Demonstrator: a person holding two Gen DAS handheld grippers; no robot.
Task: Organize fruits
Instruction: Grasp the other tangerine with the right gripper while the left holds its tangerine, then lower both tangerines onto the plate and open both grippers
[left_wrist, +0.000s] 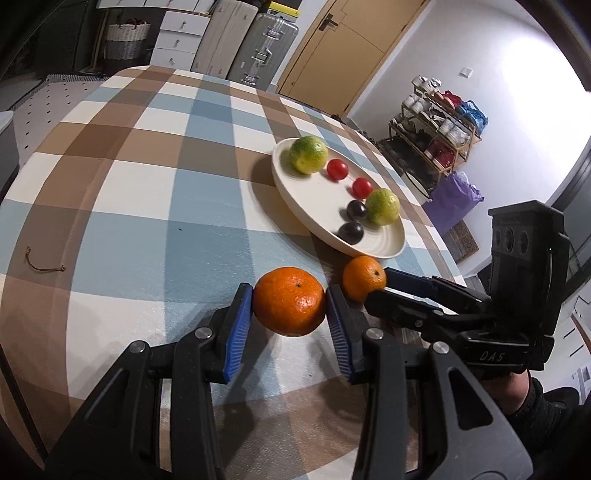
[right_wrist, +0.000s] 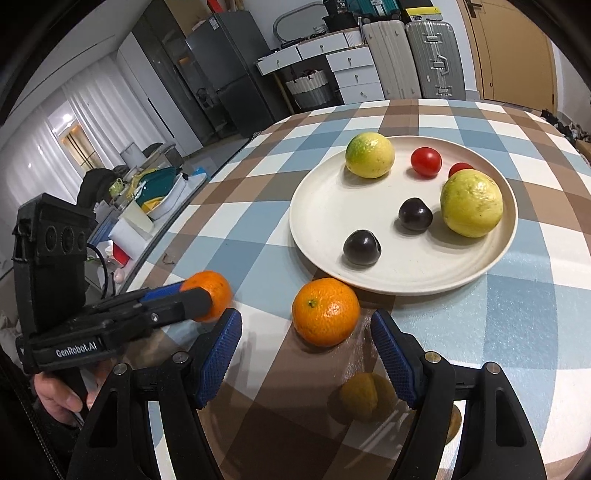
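A cream plate (left_wrist: 295, 199) (right_wrist: 325, 206) on the checked tablecloth holds two yellow-green citrus fruits (left_wrist: 308, 154) (right_wrist: 370, 155), two red tomatoes (left_wrist: 337, 169) (right_wrist: 426, 161) and two dark plums (left_wrist: 351, 232) (right_wrist: 362, 246). My left gripper (left_wrist: 290, 301) (right_wrist: 207, 295) is shut on a large orange (left_wrist: 289, 301) (right_wrist: 218, 291) just in front of the plate. My right gripper (right_wrist: 306, 332) (left_wrist: 380, 284) is open, its fingers either side of a second orange (right_wrist: 325, 311) (left_wrist: 364, 277) that rests on the cloth, apart from the pads.
The table edge runs close on the right in the left wrist view, with a shoe rack (left_wrist: 436, 133) and purple bag (left_wrist: 452, 199) beyond. A small brown cord (left_wrist: 44, 264) lies on the cloth at left. Suitcases (right_wrist: 410, 55) and drawers stand behind.
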